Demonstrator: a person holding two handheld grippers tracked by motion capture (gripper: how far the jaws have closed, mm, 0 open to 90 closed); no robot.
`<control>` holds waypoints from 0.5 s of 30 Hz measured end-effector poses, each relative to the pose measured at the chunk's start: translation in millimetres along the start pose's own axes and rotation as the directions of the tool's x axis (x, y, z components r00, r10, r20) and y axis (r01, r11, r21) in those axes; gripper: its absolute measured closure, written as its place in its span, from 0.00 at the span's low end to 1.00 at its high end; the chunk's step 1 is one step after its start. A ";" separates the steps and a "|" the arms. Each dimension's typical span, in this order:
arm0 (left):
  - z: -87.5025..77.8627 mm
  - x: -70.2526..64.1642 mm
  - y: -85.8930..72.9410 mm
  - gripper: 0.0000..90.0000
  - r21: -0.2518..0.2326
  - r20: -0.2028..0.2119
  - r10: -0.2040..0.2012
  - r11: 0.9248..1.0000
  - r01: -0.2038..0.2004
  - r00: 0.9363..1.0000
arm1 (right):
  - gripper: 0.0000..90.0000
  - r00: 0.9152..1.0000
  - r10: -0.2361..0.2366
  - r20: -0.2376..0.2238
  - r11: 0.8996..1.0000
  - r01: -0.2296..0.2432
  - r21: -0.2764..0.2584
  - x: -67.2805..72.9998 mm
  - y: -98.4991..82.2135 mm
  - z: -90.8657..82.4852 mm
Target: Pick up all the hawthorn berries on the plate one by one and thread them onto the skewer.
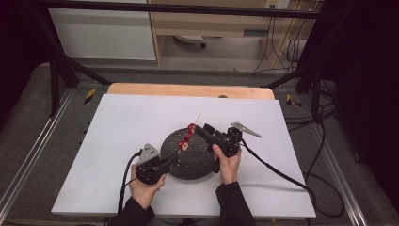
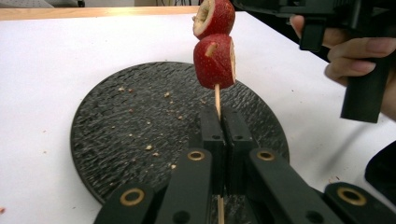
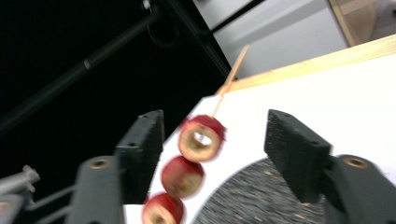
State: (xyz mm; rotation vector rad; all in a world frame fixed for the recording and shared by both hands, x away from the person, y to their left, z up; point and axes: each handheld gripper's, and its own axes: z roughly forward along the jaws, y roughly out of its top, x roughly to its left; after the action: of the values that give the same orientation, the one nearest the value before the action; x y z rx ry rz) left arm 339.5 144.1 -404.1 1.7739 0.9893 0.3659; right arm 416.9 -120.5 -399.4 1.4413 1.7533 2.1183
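Note:
A thin wooden skewer carries three red cored fruit pieces, and my left gripper is shut on its lower end above a round black plate. In the high view the skewer leans up and to the right from the left gripper over the plate. My right gripper is open. Its jaws stand on either side of the top fruit piece without touching it. The skewer's bare tip sticks out beyond that piece.
The plate lies on a white mat over a wooden table, with crumbs scattered on it. Cables trail from both grippers. Black frame bars stand behind the table.

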 end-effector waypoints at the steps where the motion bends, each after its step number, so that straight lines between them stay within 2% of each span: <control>1: -1.1 1.4 -0.1 0.98 0.001 -0.001 0.003 1.000 -0.003 1.000 | 0.37 1.000 -0.022 0.011 1.000 0.021 0.022 -0.3 1.4 -1.0; 5: -5.1 5.6 -0.2 0.98 0.002 0.001 0.005 1.000 -0.005 1.000 | 0.24 0.995 -0.090 0.047 0.991 0.085 0.100 -3.8 3.8 -6.0; 8: -8.5 8.9 0.2 0.98 0.005 -0.001 0.008 1.000 -0.008 1.000 | 0.18 0.988 -0.137 0.065 0.979 0.125 0.162 -7.2 4.5 -11.2; 11: -11.5 12.3 1.2 0.98 0.012 -0.002 0.011 1.000 -0.011 1.000 | 0.10 0.978 -0.192 0.078 0.958 0.170 0.229 -12.7 4.8 -16.7; 15: -14.9 16.6 2.7 0.98 0.027 -0.006 0.019 0.999 -0.019 1.000 | 0.05 0.959 -0.263 0.102 0.925 0.220 0.311 -20.4 3.6 -27.0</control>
State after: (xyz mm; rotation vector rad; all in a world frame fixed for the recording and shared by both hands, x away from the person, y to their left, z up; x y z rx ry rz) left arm 341.2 165.8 -398.7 1.8085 0.9862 0.3722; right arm 412.7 -153.3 -407.3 1.3090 2.1342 1.6444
